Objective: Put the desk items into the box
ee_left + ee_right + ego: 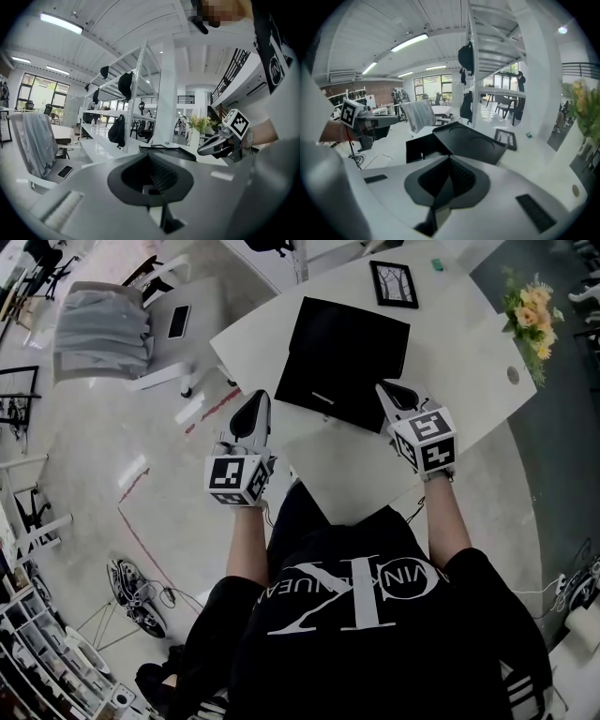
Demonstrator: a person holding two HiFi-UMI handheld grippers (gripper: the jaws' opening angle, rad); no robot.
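A black box (345,357) lies open on the white desk (469,381), its lid (464,139) tilted up behind the body. A black picture frame (394,284) lies flat beyond it, with a small green item (436,263) further back. My right gripper (390,390) hovers shut and empty over the box's near right corner. Shut as well and holding nothing, my left gripper (254,401) hangs just off the desk's left edge, level with the box's near left corner. In the right gripper view the frame (506,139) and the green item (528,135) sit right of the box.
Yellow flowers (530,310) stand at the desk's right edge. Left of the desk are a chair draped with a grey garment (103,329) and a phone (178,322) on a small white table. Cables lie on the floor at the lower left.
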